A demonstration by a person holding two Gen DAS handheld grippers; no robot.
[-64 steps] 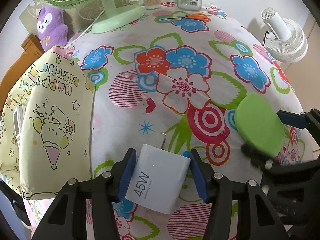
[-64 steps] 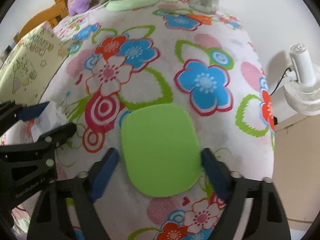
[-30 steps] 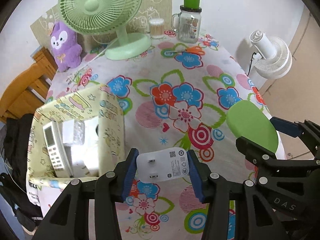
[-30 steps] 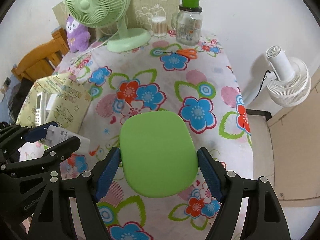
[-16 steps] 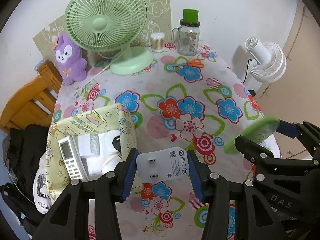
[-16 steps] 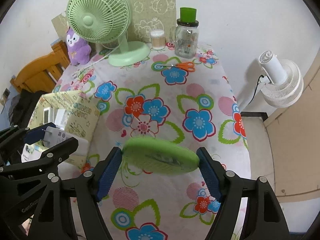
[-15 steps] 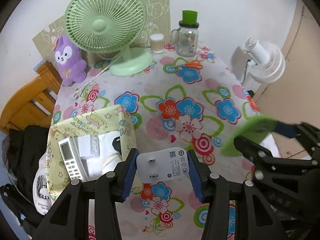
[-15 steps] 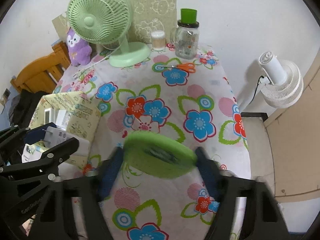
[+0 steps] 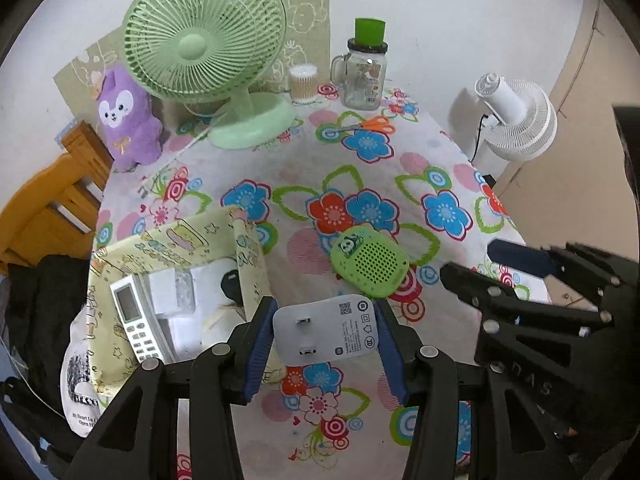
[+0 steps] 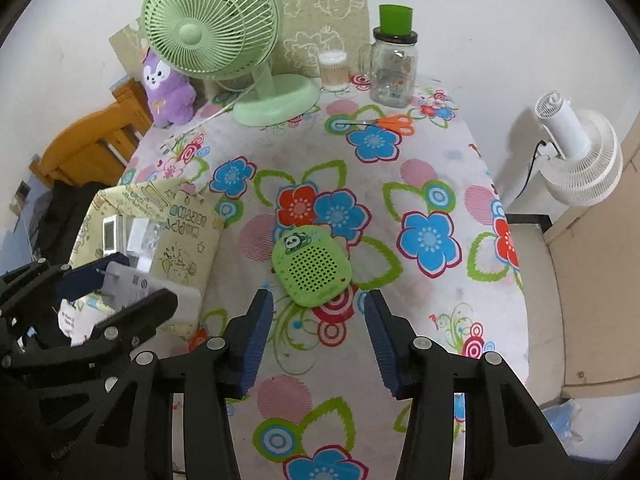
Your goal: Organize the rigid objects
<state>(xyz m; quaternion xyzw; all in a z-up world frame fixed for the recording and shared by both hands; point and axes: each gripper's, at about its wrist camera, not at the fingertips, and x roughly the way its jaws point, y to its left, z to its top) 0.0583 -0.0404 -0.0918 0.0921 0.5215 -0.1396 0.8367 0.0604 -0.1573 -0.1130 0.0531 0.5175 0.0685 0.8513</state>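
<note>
My left gripper (image 9: 324, 320) is shut on a white plug-in charger (image 9: 326, 330), prongs facing the camera, held above the table beside the yellow paper box (image 9: 248, 248). In the box lie a white remote (image 9: 134, 320) and other white items. A green panda speaker (image 10: 312, 266) lies grille-up on the floral tablecloth, just right of the box. My right gripper (image 10: 318, 300) hovers above the speaker's near edge; its jaws stand apart with nothing between them. The right wrist view shows the charger (image 10: 128, 280) at the left, by the box (image 10: 188, 240).
At the back of the table stand a green desk fan (image 9: 204, 40), a purple plush (image 9: 128, 120), a swab cup (image 9: 303, 84) and a glass jar (image 9: 364, 76); orange scissors (image 9: 368, 124) lie near them. A white fan (image 9: 516, 120) stands off the right edge, a wooden chair (image 9: 48, 208) at the left.
The green speaker tipped out of the right gripper and dropped onto the table, grille up. The right jaws have narrowed and are empty. The left gripper still holds the charger.
</note>
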